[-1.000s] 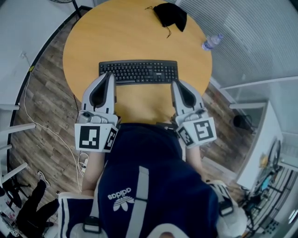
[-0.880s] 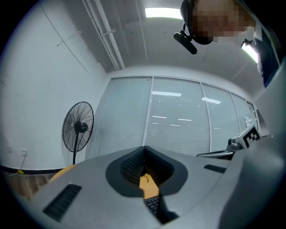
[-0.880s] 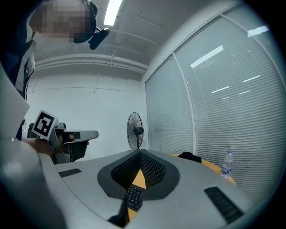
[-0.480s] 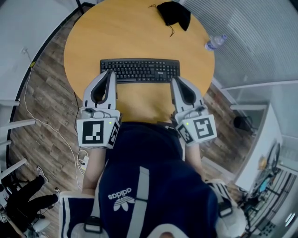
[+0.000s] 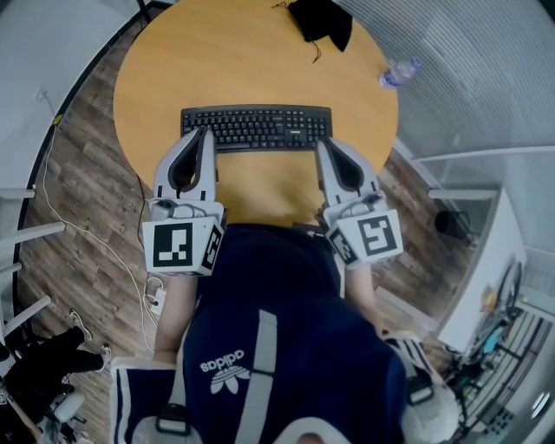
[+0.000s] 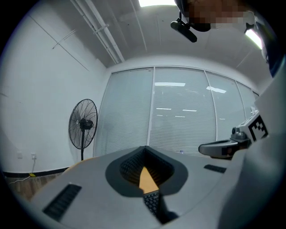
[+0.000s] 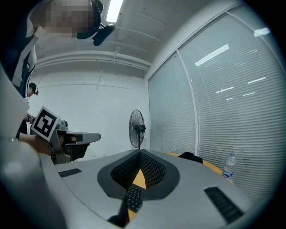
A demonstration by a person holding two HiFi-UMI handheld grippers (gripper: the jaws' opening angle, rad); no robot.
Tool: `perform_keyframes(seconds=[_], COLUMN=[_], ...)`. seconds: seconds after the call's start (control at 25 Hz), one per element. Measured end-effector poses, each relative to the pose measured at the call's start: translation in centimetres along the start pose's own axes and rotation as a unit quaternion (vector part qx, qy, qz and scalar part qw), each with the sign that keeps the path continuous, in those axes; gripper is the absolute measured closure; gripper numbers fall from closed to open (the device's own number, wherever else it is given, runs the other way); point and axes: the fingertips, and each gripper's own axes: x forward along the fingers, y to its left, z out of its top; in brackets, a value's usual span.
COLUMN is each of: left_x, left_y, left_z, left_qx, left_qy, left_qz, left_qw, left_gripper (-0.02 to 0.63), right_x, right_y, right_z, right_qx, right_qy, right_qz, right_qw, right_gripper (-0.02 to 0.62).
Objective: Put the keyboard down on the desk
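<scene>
My two claws are both closed tight, and there is nothing between the jaws of either one. The left claw (image 5: 206, 132) has its tip over the near left part of the keyboard (image 5: 256, 128). The right claw (image 5: 319, 143) has its tip over the near right corner. I cannot tell if the tips touch the keys or just hang above them.

The keyboard is black and long. It lies flat on the round, yellow-brown tabletop (image 5: 251, 61), close to the edge nearest to me, with its long side facing me. In the left claw's view I can see some of its keys and a bit of the tabletop through the dark hole under the shut tips. The right claw's view shows the same thing.

At the far edge of the tabletop lies a black cloth (image 5: 321, 19) with a thin string hanging from it. A clear water bottle (image 5: 398, 72) is near the right edge of the tabletop, well apart from the keyboard.

Around the tabletop is a wood floor (image 5: 78, 199), and a thin white cord (image 5: 52, 165) runs across it on the left. A tall black fan (image 6: 83, 126) stands by the white wall, next to big windows with blinds. I am wearing a dark blue top (image 5: 277, 347) with white stripes.
</scene>
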Motion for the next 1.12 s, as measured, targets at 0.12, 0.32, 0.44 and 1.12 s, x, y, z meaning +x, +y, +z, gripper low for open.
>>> perform_keyframes(seconds=[0.12,0.32,0.44,1.12], left_x=[0.3,0.5,0.3,-0.7], left_y=[-0.1,-0.2,-0.2,0.4], left_z=[0.2,0.1,-0.1,-0.2], left_qx=[-0.004,-0.007,-0.002,0.007], left_qy=[-0.004,-0.004,-0.003,-0.001], left_qz=[-0.003,-0.008,-0.007,-0.009], left_qw=[1.0000,0.9999,1.0000,0.9999], left_gripper=[0.603,0.603,0.603,0.603], right_x=[0.1,0.3,0.3,0.4], right_y=[-0.1,0.3,0.3,1.1], right_z=[-0.1,-0.2,-0.6,-0.6], right_qx=[-0.001,-0.002,-0.007,-0.018], right_qy=[0.003,0.004,0.012,0.018], right_qz=[0.002,0.004,-0.001,0.002], right_qw=[1.000,1.000,1.000,1.000], right_gripper=[0.592,0.592,0.592,0.592])
